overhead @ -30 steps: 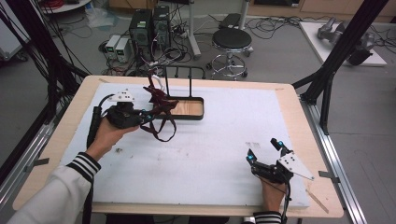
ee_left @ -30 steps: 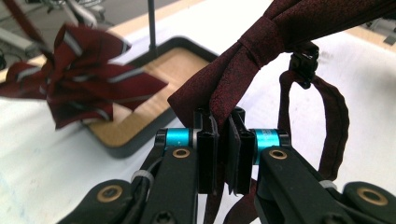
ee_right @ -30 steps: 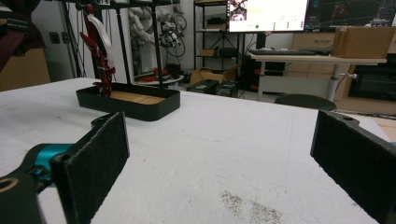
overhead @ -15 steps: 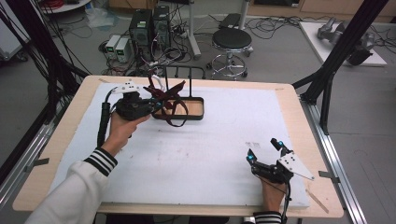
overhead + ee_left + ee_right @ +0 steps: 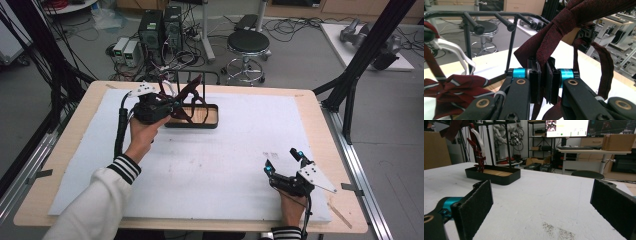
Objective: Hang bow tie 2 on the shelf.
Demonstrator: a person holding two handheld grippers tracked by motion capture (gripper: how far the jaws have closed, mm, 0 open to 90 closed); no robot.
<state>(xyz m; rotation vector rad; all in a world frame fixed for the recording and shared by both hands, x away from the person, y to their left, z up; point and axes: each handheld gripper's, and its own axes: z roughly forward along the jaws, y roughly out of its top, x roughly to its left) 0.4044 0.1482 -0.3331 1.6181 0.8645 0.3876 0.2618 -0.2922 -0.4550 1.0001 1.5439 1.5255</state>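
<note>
The left hand-held gripper, clamped on a dark maroon fabric necktie, has carried it from over the white padded surface up to the black metal rack with its wooden tray base, ready for hanging on a peg. The forearm reaches forward. The right hand-held gripper rests near the front edge, jaws apart.
</note>
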